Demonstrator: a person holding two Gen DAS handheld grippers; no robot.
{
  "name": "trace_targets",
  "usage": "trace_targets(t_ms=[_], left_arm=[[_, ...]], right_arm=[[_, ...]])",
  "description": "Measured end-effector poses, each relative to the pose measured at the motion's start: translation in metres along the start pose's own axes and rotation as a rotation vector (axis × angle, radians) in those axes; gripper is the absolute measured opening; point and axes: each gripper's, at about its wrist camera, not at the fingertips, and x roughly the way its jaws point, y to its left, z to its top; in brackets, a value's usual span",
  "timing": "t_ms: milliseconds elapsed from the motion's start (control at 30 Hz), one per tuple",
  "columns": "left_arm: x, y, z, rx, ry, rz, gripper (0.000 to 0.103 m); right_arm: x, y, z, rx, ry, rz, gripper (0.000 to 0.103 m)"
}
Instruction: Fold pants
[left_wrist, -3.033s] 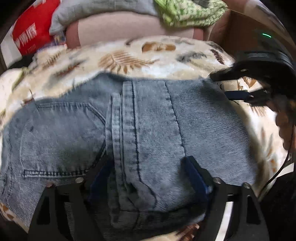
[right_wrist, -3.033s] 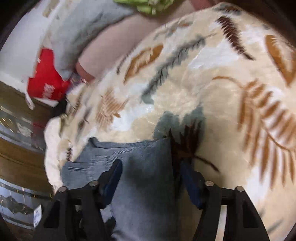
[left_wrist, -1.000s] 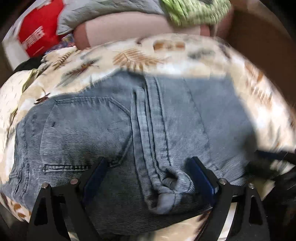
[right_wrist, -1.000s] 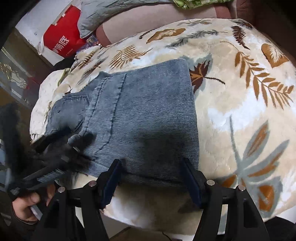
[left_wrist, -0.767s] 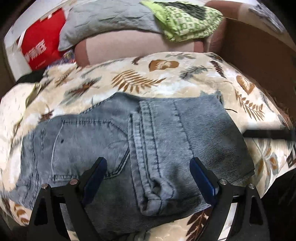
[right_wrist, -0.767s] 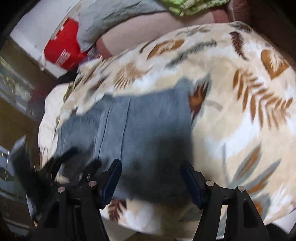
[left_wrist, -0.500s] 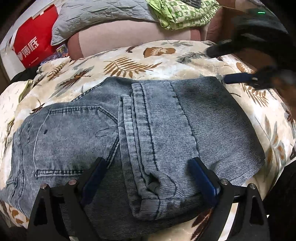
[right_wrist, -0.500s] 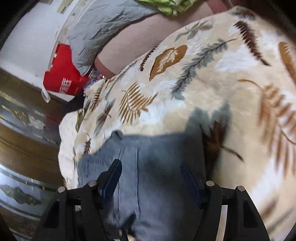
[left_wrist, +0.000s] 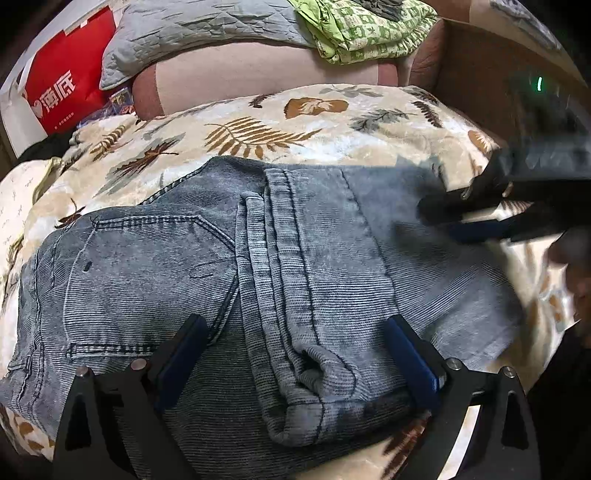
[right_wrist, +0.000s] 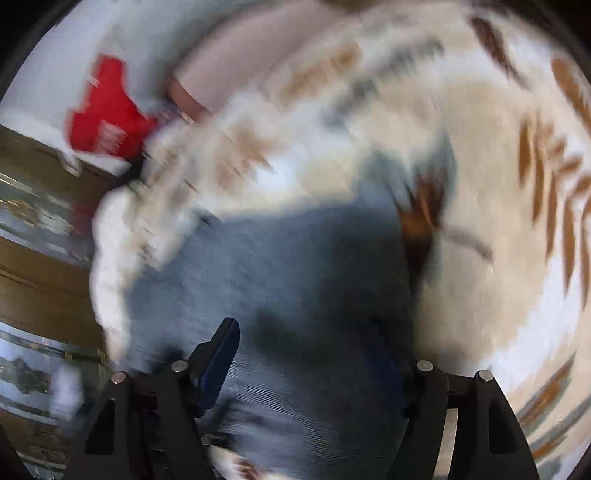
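Observation:
Grey-blue corduroy pants (left_wrist: 280, 280) lie folded on a leaf-patterned blanket (left_wrist: 258, 129), back pocket at the left, leg hems stacked in the middle. My left gripper (left_wrist: 295, 354) is open just above the near edge of the pants, jaws astride the folded hems, holding nothing. My right gripper (right_wrist: 306, 354) is open over the pants (right_wrist: 295, 266) in a blurred view; it also shows in the left wrist view (left_wrist: 480, 218) over the right side of the fold.
A red bag (left_wrist: 62, 85) stands at the far left. A grey quilted cushion (left_wrist: 192, 33) and green patterned cloth (left_wrist: 362, 29) lie on the pinkish sofa back (left_wrist: 236, 81). A brown box wall (left_wrist: 487, 74) is at the far right.
The right gripper has swung back in over the right side of the pants and is moving fast. The left gripper has dropped slightly closer to the fold. Both stay open.

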Motion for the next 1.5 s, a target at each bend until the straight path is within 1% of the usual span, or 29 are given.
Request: trace_targets(t_ms=[33,67,100,167,200,267,333,367,433,500,533,567,633,700,733,767,800,833,867,967,1000,1100,1167,1267,1300,1333,1400,1433,1500], left_arm=[[-0.013,0.005,0.001,-0.013,-0.020,-0.011,0.097],[-0.022,0.010,0.002,-0.019,-0.045,-0.013,0.097],[-0.040,0.021,0.003,-0.037,-0.092,-0.003,0.097],[-0.060,0.042,0.001,-0.069,-0.139,0.023,0.097],[-0.067,0.056,-0.001,-0.091,-0.147,0.058,0.097],[-0.073,0.093,-0.006,-0.165,-0.140,0.147,0.097],[-0.070,0.131,-0.013,-0.283,-0.108,0.224,0.097],[-0.064,0.152,-0.019,-0.355,-0.078,0.230,0.096],[-0.053,0.174,-0.027,-0.424,-0.047,0.216,0.096],[-0.047,0.184,-0.031,-0.446,-0.038,0.231,0.096],[-0.042,0.190,-0.034,-0.454,-0.030,0.228,0.096],[-0.038,0.194,-0.036,-0.462,-0.019,0.221,0.096],[-0.033,0.198,-0.041,-0.470,-0.010,0.201,0.096],[-0.030,0.197,-0.041,-0.453,-0.017,0.200,0.097],[-0.030,0.198,-0.041,-0.453,-0.019,0.194,0.097],[-0.030,0.198,-0.042,-0.456,-0.019,0.187,0.096],[-0.029,0.200,-0.042,-0.464,-0.017,0.177,0.096],[-0.029,0.201,-0.042,-0.470,-0.015,0.171,0.096],[-0.029,0.200,-0.042,-0.468,-0.014,0.172,0.096],[-0.028,0.200,-0.041,-0.458,-0.014,0.177,0.096],[-0.028,0.200,-0.041,-0.457,-0.015,0.176,0.096],[-0.028,0.199,-0.042,-0.455,-0.019,0.177,0.097],[-0.029,0.199,-0.043,-0.456,-0.024,0.173,0.096],[-0.029,0.200,-0.043,-0.455,-0.027,0.170,0.096],[-0.028,0.199,-0.043,-0.451,-0.024,0.174,0.097],[-0.027,0.199,-0.042,-0.447,-0.023,0.178,0.097],[-0.028,0.200,-0.042,-0.453,-0.030,0.173,0.096],[-0.031,0.201,-0.042,-0.456,-0.039,0.164,0.096],[-0.042,0.204,-0.042,-0.467,-0.075,0.158,0.096]], right_arm=[[-0.004,0.002,0.000,0.005,-0.028,0.006,0.073],[-0.010,0.008,0.001,0.013,-0.031,-0.005,0.073],[-0.015,0.014,0.001,0.001,-0.033,-0.011,0.073],[-0.026,0.037,0.005,-0.083,-0.046,-0.039,0.073],[-0.032,0.051,0.008,-0.129,-0.061,-0.054,0.073],[-0.038,0.079,0.018,-0.211,-0.087,-0.034,0.073],[-0.028,0.110,0.036,-0.268,-0.070,-0.028,0.073],[-0.021,0.120,0.042,-0.293,-0.054,-0.023,0.072],[0.010,0.151,0.061,-0.360,-0.006,-0.047,0.072],[0.036,0.166,0.070,-0.393,0.034,-0.082,0.066],[0.054,0.174,0.076,-0.417,0.062,-0.107,0.059],[0.065,0.177,0.080,-0.430,0.084,-0.124,0.054],[0.094,0.183,0.087,-0.454,0.125,-0.183,0.053],[0.115,0.181,0.090,-0.461,0.161,-0.213,0.048],[0.124,0.181,0.090,-0.463,0.179,-0.221,0.033],[0.128,0.180,0.088,-0.482,0.192,-0.224,0.022],[0.131,0.183,0.084,-0.514,0.202,-0.235,0.016],[0.130,0.190,0.080,-0.559,0.189,-0.268,0.008],[0.129,0.194,0.079,-0.582,0.170,-0.289,0.003],[0.117,0.200,0.082,-0.592,0.108,-0.303,0.003],[0.118,0.197,0.083,-0.588,0.108,-0.305,0.003],[0.140,0.189,0.078,-0.598,0.136,-0.357,0.003],[0.135,0.187,0.084,-0.558,0.110,-0.340,0.003],[0.120,0.190,0.090,-0.557,0.079,-0.321,0.003],[0.125,0.184,0.091,-0.547,0.096,-0.338,0.002],[0.133,0.175,0.092,-0.535,0.110,-0.395,0.002],[0.129,0.168,0.095,-0.477,0.086,-0.347,0.005],[0.119,0.167,0.096,-0.449,0.067,-0.312,0.007],[0.091,0.170,0.093,-0.450,0.007,-0.307,0.009]])
